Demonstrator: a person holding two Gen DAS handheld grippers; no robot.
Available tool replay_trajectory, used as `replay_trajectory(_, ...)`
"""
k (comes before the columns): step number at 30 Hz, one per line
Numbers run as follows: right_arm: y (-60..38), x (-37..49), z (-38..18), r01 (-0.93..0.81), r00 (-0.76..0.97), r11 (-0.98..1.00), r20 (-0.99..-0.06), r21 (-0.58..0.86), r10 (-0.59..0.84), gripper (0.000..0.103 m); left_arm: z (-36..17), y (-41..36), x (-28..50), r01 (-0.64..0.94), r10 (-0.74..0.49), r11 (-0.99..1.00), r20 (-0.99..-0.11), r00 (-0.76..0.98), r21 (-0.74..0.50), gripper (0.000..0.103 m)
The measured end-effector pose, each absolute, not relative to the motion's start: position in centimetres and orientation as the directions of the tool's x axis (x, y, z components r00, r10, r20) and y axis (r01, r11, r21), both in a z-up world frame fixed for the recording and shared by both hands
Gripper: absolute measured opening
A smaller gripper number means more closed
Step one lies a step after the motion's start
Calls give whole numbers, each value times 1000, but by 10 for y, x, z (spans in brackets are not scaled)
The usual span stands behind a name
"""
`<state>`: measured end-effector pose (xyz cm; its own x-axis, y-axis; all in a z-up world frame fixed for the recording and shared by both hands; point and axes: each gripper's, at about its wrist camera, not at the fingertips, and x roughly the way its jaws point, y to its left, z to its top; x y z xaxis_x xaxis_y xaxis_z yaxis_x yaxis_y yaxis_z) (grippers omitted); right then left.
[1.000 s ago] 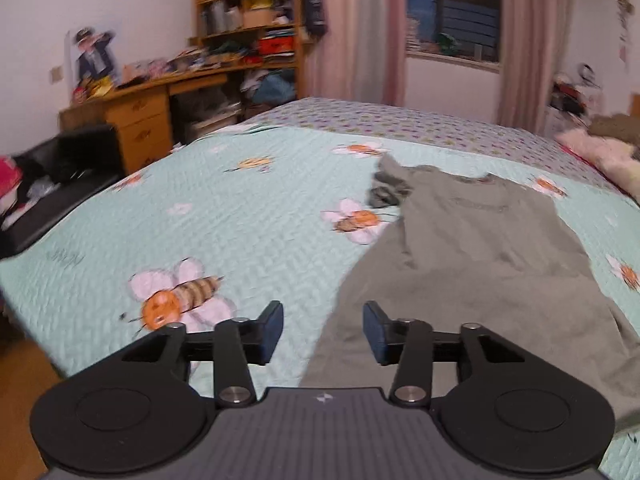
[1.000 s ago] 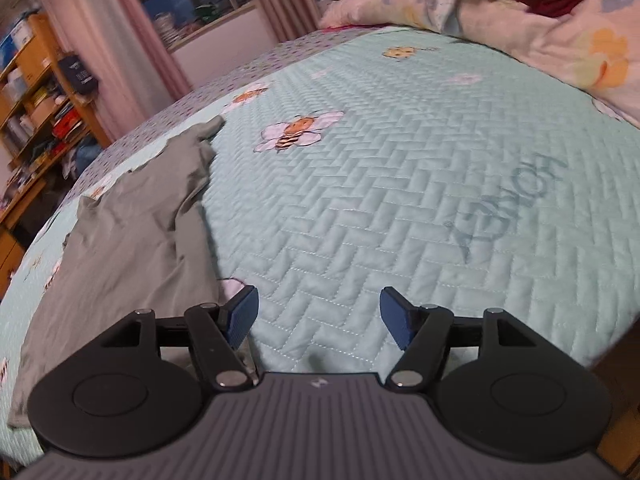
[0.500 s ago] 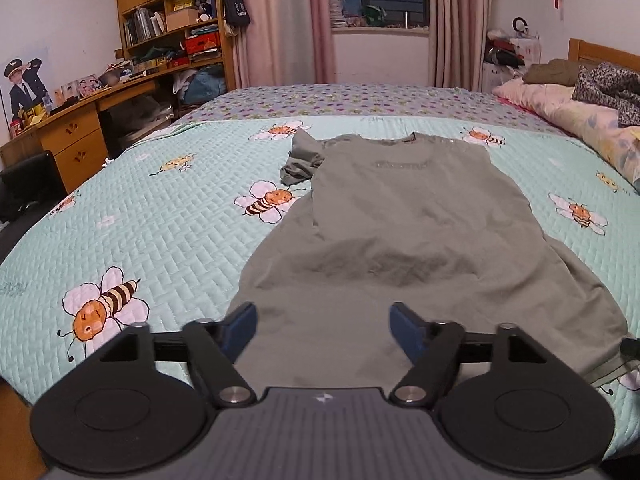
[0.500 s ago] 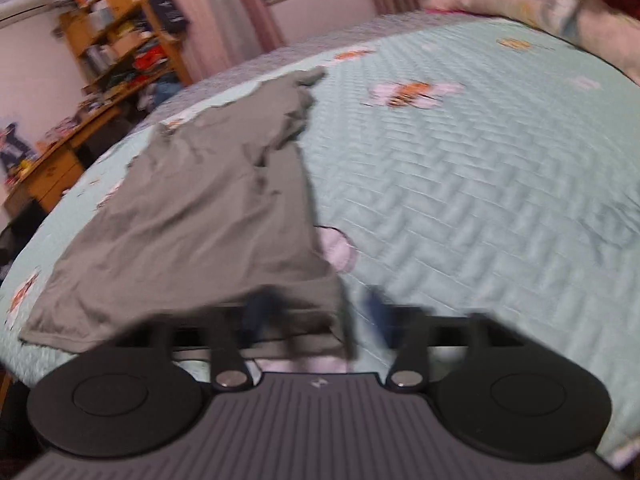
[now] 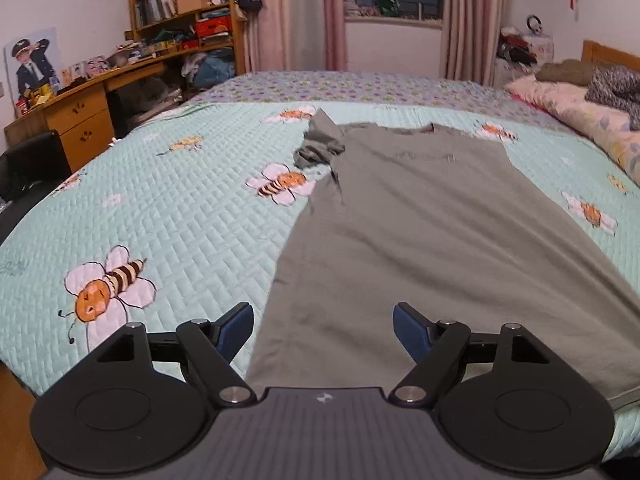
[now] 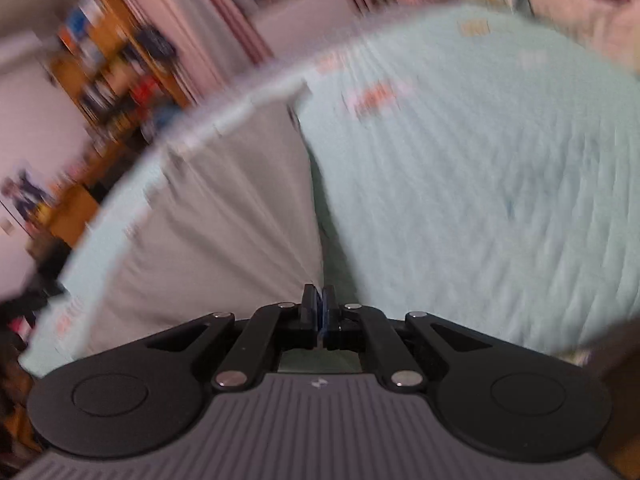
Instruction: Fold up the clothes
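We see an olive-grey T-shirt, plain all over, on a pale mint quilt stitched in a herringbone pattern and printed with orange-and-brown striped bees that have white and pink wings. Beyond the quilt lies a lilac bedsheet with small coloured dots. The left tongs are black with dark blue pads, on a ribbed grey body. The curtains are dusty pink, the shelves and the tabletop honey-coloured wood. In the blurred right view the shirt looks lighter grey.
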<state>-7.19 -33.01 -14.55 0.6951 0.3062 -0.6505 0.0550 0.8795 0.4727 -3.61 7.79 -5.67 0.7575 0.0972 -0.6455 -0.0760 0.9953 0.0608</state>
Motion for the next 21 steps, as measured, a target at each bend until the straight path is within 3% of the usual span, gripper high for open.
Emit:
replay_trajectory(4,-327,-70,-151,127,652,884,-709,451,268,11,-60,81,-35,-81,129,991,-642,755,104,81)
replay_trajectory(6,-335,-71,-144,183,658,881,-720,437,220,25,-61,90,-32,-107,147,989,-643,752,101,83)
replay_trajectory(10,-348,-72,-125,217,724,880,-674,423,145,43,-69,111,-22,-186,201,978,-655,729,93,92)
replay_trajectory(12,-346,-60,-127,194,733,871,-656,451,177,62,-77,122,-15,-228,229,969,-676,700,92,95)
replay_trajectory(17,-328,-33,-149,103,705,862,-648,496,289,62,-98,139,-2,-258,225,963,-735,639,71,95)
replay_trajectory(20,-298,-25,-153,40,697,924,-673,381,248,64,-106,140,3,-234,211,969,-745,632,76,97)
replay_trajectory(21,-288,-24,-151,8,694,942,-680,334,235,60,-109,139,5,-219,203,972,-750,630,79,97)
